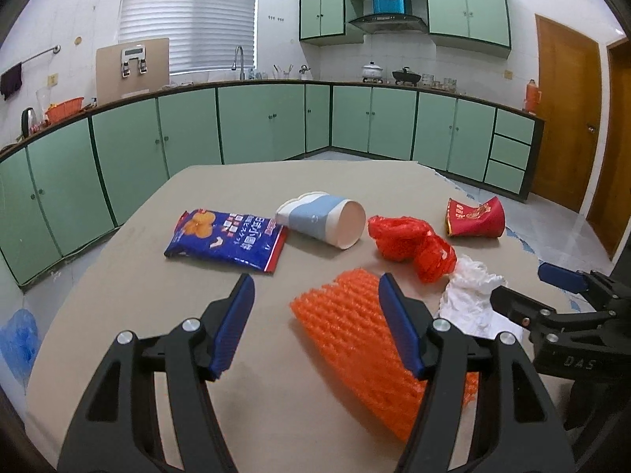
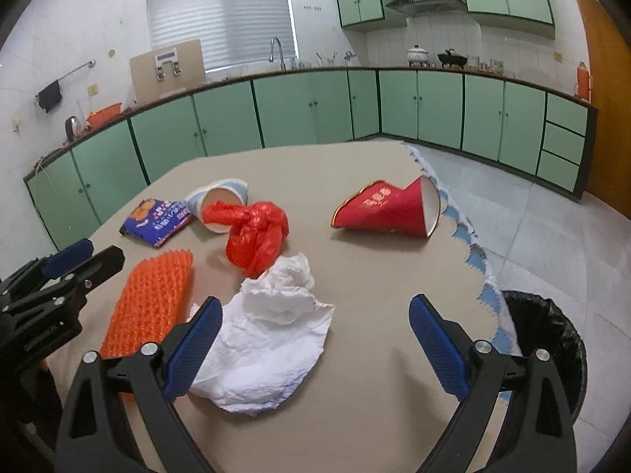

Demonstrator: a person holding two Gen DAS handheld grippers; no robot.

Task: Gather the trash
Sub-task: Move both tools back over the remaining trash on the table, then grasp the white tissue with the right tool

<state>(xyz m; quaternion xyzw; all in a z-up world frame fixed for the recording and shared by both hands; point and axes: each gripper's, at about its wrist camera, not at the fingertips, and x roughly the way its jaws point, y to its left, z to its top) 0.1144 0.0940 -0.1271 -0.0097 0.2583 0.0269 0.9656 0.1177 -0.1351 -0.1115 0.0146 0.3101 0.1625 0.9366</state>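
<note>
Orange foam netting (image 1: 355, 339) lies flat on the beige table (image 1: 252, 181), its long axis running from near the left gripper (image 1: 315, 287) away toward the blue snack bag (image 1: 228, 238). That gripper's jaws stand wide with nothing between them, one blue pad overlapping the netting in view. A blue-and-white paper cup (image 1: 323, 218) lies on its side, mouth toward the knotted red plastic bag (image 1: 410, 242). Just beside that bag sits crumpled white paper (image 2: 272, 327). Further off, a crushed red paper cup (image 2: 388, 209) lies with its mouth toward the table's edge. The right gripper (image 2: 315, 315) hovers wide open over the white paper, holding nothing. A black-lined bin (image 2: 548, 339) stands beside the table
</note>
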